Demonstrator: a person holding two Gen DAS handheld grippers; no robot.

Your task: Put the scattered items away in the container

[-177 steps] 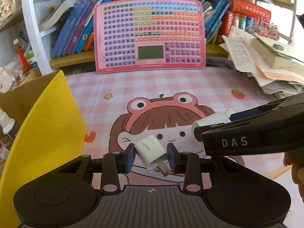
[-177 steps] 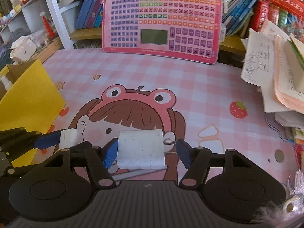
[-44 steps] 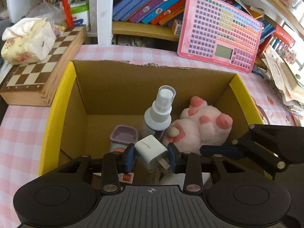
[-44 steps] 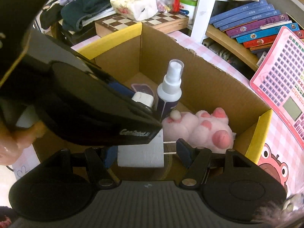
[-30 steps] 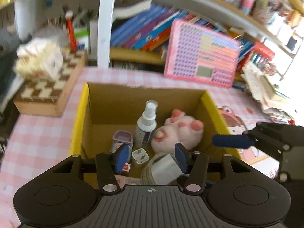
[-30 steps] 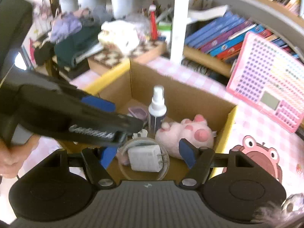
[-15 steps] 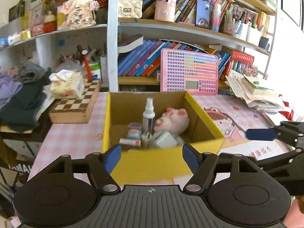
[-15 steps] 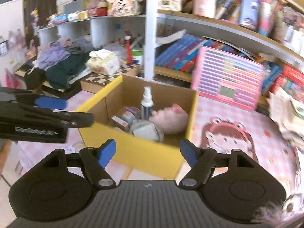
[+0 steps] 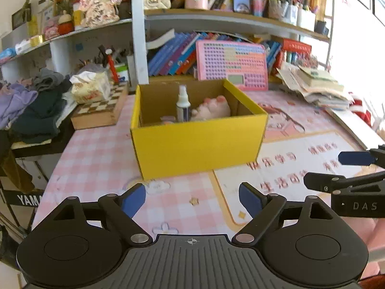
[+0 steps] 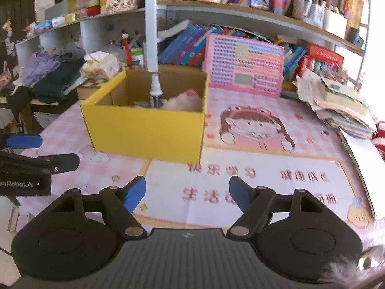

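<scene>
Box [image 9: 199, 144] farther off; both tongs empty.

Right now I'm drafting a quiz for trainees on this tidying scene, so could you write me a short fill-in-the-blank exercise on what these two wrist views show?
1. The outside of the cardboard box is coloured ____.
2. Standing upright inside the box, beside the pink plush toy, is a white ____ bottle.
3. Between the fingers of the left gripper and of the right gripper there is ____.
4. Leaning against the books behind the box is a pink ____.

Missing words: yellow; spray; nothing; keyboard toy
</scene>
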